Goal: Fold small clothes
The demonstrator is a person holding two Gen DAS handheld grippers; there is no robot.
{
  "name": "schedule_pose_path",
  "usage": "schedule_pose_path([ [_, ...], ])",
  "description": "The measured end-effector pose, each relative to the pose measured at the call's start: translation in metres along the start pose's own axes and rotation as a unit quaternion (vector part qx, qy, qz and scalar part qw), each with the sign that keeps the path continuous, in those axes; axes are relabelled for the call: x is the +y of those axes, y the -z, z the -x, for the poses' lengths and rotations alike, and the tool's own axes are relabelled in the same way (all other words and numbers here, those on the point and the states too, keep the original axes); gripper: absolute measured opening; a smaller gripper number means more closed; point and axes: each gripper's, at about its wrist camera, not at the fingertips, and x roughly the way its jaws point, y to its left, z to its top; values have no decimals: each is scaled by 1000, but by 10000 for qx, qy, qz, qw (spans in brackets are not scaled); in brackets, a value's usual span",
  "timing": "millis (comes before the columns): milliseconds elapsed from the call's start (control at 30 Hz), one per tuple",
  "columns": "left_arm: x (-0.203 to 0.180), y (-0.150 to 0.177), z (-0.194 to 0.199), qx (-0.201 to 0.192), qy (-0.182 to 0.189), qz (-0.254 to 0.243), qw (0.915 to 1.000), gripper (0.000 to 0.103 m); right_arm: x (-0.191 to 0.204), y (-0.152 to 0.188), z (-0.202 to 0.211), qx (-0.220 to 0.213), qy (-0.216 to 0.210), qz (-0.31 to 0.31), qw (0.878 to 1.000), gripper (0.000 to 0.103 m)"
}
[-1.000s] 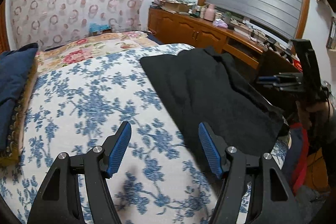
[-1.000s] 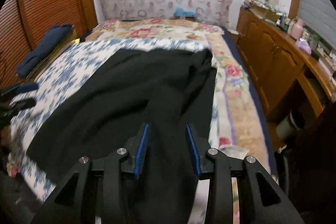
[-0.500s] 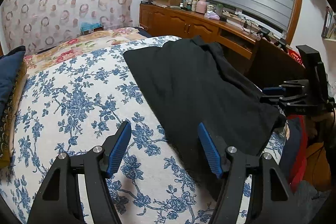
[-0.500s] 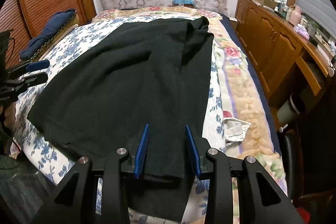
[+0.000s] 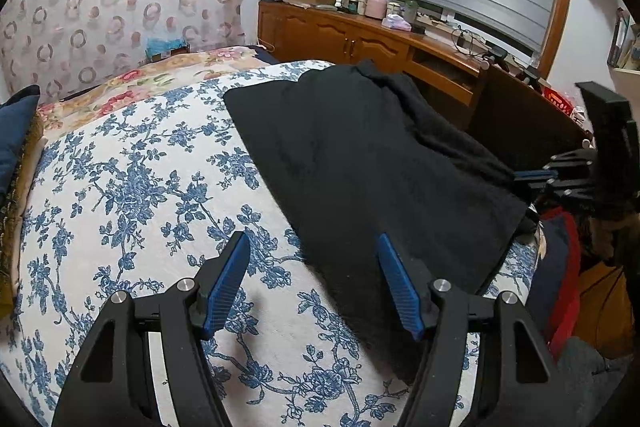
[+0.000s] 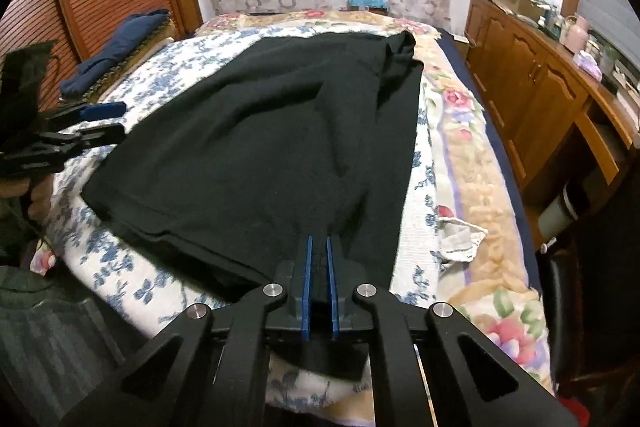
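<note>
A black garment (image 5: 360, 155) lies spread flat on the bed, its far end bunched into a fold (image 6: 396, 47). My right gripper (image 6: 318, 243) is shut on the garment's near hem, and black cloth fills the thin gap between its blue pads. In the left wrist view the right gripper (image 5: 536, 175) sits at the garment's right corner. My left gripper (image 5: 314, 247) stands open just above the bedcover at the garment's other near corner; its right finger is over black cloth and its left finger over the floral cover. From the right wrist view the left gripper (image 6: 104, 121) shows open beside the garment's left edge.
The bed (image 5: 120, 187) has a blue floral cover over a pink floral blanket (image 6: 480, 163). Navy folded cloth (image 6: 120, 47) lies by the wooden shutter. A small grey cloth (image 6: 460, 239) lies to the right of the garment. A cluttered wooden cabinet (image 6: 540, 87) runs along the right wall.
The right gripper's jaws have closed onto the black garment's near hem, after drawing back to that edge. The left gripper stays open in nearly the same place.
</note>
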Motion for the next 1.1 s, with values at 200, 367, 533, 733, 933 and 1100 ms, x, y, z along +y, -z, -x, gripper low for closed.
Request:
schedule_pose_path([
  [200, -5, 2, -2, 111, 107, -33, 9999, 68, -8, 14, 17, 117, 168, 145, 9997, 6],
  [367, -9, 8, -7, 336, 195, -71, 9992, 68, -9, 14, 11, 204, 133, 37, 9997, 6],
  [533, -9, 15, -8, 391, 281, -21, 9988, 67, -8, 12, 6, 142, 201, 9, 9997, 11],
  [733, -10, 19, -3, 366, 395, 41, 9985, 56, -10, 15, -6, 176, 418, -145, 9989, 38],
  [933, -16, 27, -5, 500, 483, 20, 9976, 52, -10, 18, -11, 265, 244, -234, 9991, 45],
  [1100, -20, 30, -6, 581, 570, 20, 9967, 52, -14, 16, -7, 320, 91, -216, 9992, 44],
])
